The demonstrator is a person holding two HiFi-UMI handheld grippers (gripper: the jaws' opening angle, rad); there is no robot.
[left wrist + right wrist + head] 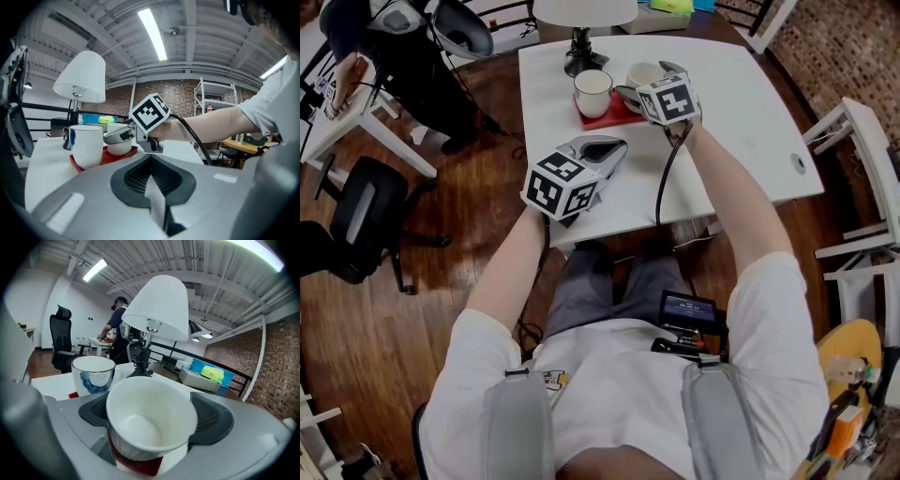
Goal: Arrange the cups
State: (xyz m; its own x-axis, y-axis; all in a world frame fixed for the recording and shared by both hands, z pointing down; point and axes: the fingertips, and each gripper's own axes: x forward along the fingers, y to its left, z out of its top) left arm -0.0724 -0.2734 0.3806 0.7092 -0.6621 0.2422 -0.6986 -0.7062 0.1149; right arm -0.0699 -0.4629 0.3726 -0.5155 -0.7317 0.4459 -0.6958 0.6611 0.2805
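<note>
Lower centre, the left tongs [614,146] sit closed and empty over the tabletop [741,122]. Beyond, upper centre, two cups share one red tray [602,119]. The right tongs [651,82] grip the plain cup [149,420], mouth up, axis near upright. The blue-patterned cup [592,91] stands just left. One lamp [579,37] stands behind.

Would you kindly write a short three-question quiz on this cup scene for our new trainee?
1. True or false: the left tongs are shut with nothing between them.
2. What grips the plain white cup? A) left tongs B) right tongs C) nothing
3. Fill in: the blue-patterned cup stands on a ___ tray.
Key: 1 true; 2 B; 3 red.
</note>
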